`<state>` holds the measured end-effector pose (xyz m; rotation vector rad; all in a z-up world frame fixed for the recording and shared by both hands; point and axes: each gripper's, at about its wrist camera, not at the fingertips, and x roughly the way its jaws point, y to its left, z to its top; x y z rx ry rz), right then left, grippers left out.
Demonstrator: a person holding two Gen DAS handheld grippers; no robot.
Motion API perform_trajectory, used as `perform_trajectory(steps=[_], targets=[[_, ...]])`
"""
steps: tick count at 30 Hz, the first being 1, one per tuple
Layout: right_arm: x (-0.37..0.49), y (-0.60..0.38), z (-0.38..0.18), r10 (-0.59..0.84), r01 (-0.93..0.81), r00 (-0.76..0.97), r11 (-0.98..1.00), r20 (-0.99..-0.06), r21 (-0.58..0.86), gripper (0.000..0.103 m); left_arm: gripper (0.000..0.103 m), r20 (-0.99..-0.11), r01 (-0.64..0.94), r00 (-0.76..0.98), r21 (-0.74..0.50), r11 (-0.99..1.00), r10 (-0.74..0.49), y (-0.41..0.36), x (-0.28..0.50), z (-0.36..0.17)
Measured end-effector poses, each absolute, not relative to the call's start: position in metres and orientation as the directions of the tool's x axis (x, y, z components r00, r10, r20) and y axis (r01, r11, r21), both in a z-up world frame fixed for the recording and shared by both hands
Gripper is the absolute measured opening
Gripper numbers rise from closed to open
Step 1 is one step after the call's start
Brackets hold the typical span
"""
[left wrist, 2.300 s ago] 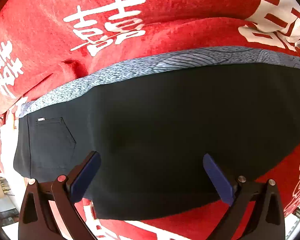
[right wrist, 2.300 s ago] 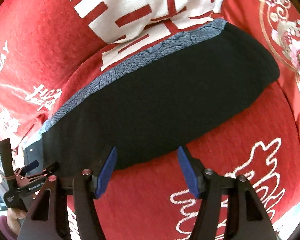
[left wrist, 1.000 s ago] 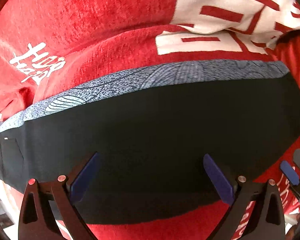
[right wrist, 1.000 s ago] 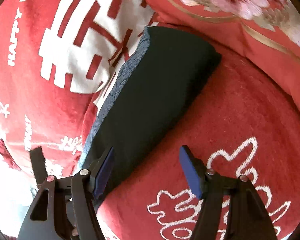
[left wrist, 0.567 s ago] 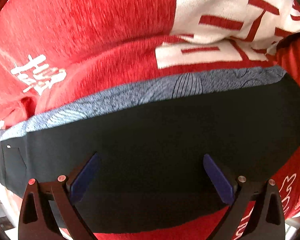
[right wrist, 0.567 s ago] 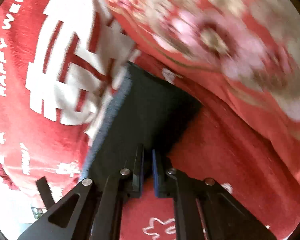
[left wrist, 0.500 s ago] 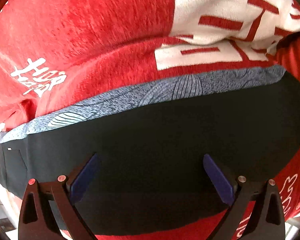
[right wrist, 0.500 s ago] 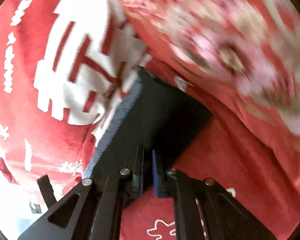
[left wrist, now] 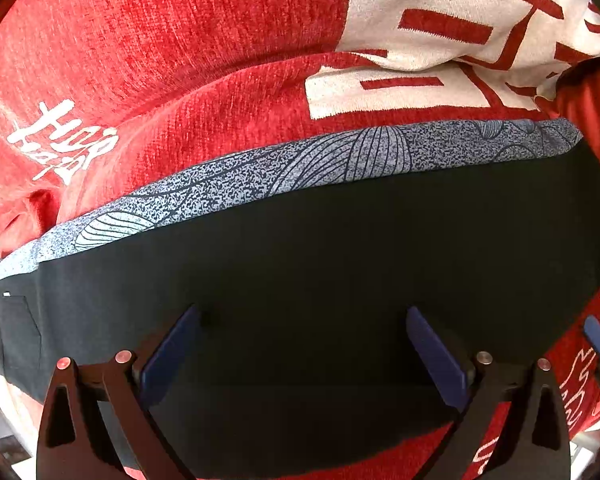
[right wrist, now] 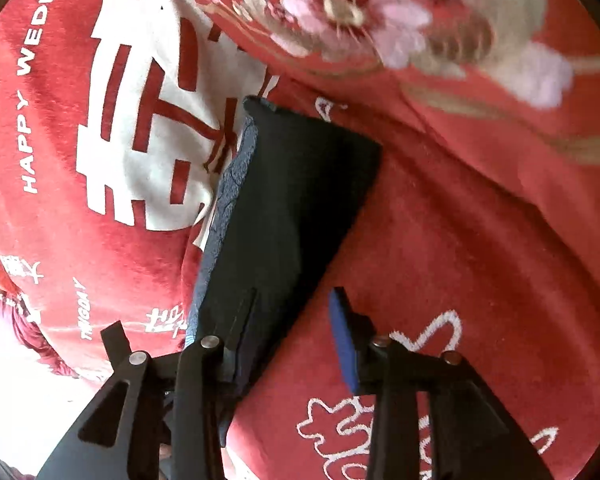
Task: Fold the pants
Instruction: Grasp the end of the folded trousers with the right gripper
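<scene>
Your pants (left wrist: 340,280) lie flat, already doubled lengthwise, on the red blanket (left wrist: 180,60). Left gripper (left wrist: 300,344) hovers over them, jaws wide apart; right gripper (right wrist: 296,344) has just been opening, nothing pinched. Next, pinch the far leg end and fold over.

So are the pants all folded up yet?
Not yet. The pants already lie as one long flat strip on the red blanket, so the legs look laid together. The left tool hangs open above the middle. The right tool has just been opening at the end, holding nothing. Folding the strip shorter is still left.
</scene>
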<state>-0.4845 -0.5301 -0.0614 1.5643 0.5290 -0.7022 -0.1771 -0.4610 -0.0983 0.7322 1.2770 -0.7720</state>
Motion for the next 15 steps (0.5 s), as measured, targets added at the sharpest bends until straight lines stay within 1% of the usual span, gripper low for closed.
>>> perform_trajectory(steps=[5,11,14,15], targets=[[-0.483,-0.532,-0.076,-0.113,0.672,0.719,-0.142,-0.686,0.727,0.039,0.103,-0.988,0.833,0.114,0.039,0.552,-0.101,-0.46,-0.177,-0.1],[-0.468,-0.551,-0.08,-0.2,0.643,0.741,-0.065,-0.642,0.763,0.039,0.103,-0.984,0.837,0.129,0.042,0.546,-0.121,-0.458,-0.178,-0.102],[-0.454,-0.561,-0.083,-0.218,0.633,0.746,-0.06,-0.629,0.771,0.039,0.103,-0.989,0.85,0.1,0.027,0.527,-0.111,-0.461,-0.175,-0.099],[-0.45,-0.564,-0.085,-0.206,0.619,0.756,-0.083,-0.622,0.781,0.04,0.093,-0.99,0.851,0.095,0.024,0.525,-0.109,-0.46,-0.173,-0.096]])
